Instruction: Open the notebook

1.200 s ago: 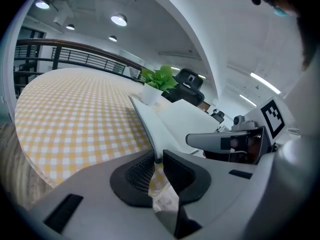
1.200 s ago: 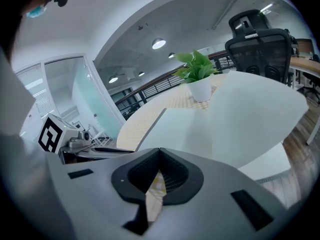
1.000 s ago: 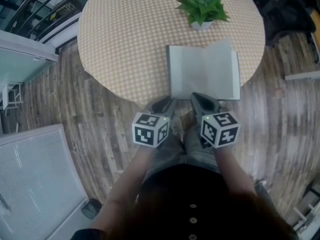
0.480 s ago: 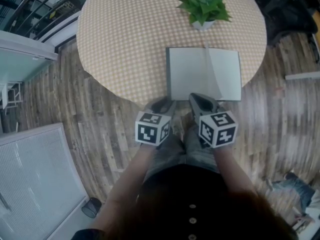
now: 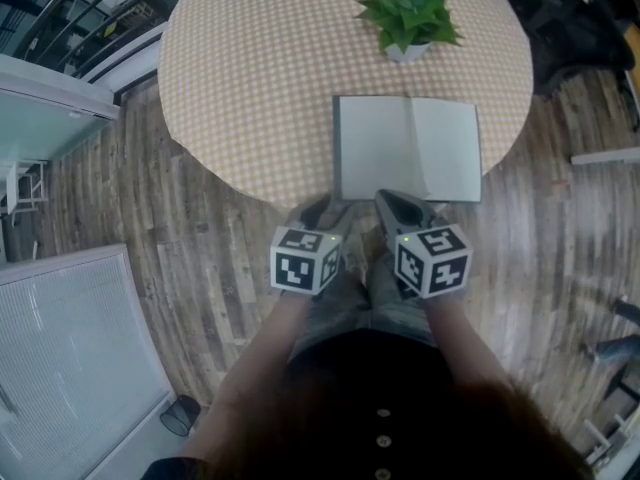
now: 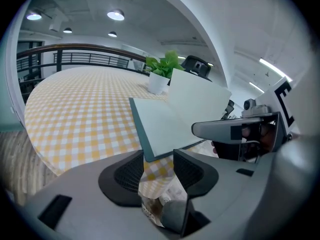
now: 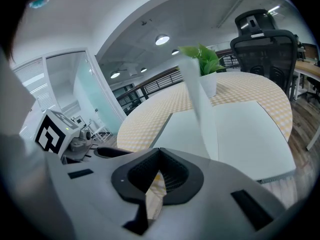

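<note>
— Where do we have the notebook (image 5: pixel 405 150) from here?

— It lies open on the counter (image 5: pixel 250 78), close to the near rim and towards the right, with the potted plant (image 5: pixel 408 13) just beyond its far edge. Spread like this, its long side runs left to right and its spine runs near to far

— And our jaws against it?

— Both sit at the near rim, side by side. The left gripper (image 5: pixel 322 211) is just off the near left corner; its jaws are opening and nothing is pinched in them, we only see the checked cloth (image 6: pixel 155 171) through the gap, with the corner just past the tips. The right gripper (image 5: pixel 400 203) points at the near edge close to the spine, its jaws closed tip to tip on nothing

— So which of our hands is nearer if more is needed?

— The right one, we reckon. One page (image 7: pixel 196 96) stands up at the spine, straight ahead of those jaws and a little further off. Otherwise we judge the opening done, and whatever follows turns on the notebook lying just beyond both jaws
</note>
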`<state>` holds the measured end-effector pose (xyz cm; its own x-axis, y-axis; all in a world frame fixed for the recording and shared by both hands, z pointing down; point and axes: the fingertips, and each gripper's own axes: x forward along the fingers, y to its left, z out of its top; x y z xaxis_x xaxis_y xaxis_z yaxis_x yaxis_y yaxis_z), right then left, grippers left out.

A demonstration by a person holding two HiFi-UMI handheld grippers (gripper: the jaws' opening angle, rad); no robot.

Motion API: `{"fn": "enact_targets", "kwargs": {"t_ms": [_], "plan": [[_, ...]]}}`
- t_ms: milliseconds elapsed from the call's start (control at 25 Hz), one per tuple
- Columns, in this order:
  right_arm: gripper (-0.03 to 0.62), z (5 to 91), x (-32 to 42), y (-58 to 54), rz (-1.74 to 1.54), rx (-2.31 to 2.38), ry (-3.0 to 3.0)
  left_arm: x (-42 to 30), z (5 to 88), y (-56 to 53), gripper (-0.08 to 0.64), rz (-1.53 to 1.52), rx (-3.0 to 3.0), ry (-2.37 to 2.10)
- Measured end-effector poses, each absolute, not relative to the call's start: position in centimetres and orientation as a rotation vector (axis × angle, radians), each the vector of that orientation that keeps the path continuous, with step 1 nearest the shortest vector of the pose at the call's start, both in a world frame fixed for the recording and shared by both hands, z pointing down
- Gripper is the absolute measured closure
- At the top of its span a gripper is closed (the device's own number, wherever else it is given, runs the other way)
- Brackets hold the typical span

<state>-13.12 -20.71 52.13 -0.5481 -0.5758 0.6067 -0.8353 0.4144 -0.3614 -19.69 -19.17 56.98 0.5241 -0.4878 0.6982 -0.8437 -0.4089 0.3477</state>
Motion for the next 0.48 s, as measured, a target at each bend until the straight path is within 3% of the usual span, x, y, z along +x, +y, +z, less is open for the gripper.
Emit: {"fn": "enact_targets", "kwargs": {"t_ms": [480], "plan": [[0.581,48.3,-11.2,-19.8,0.870,1.189,-2.377,-17.2,51.0,-19.7,0.345,0.509,2.158,-1.123]]}}
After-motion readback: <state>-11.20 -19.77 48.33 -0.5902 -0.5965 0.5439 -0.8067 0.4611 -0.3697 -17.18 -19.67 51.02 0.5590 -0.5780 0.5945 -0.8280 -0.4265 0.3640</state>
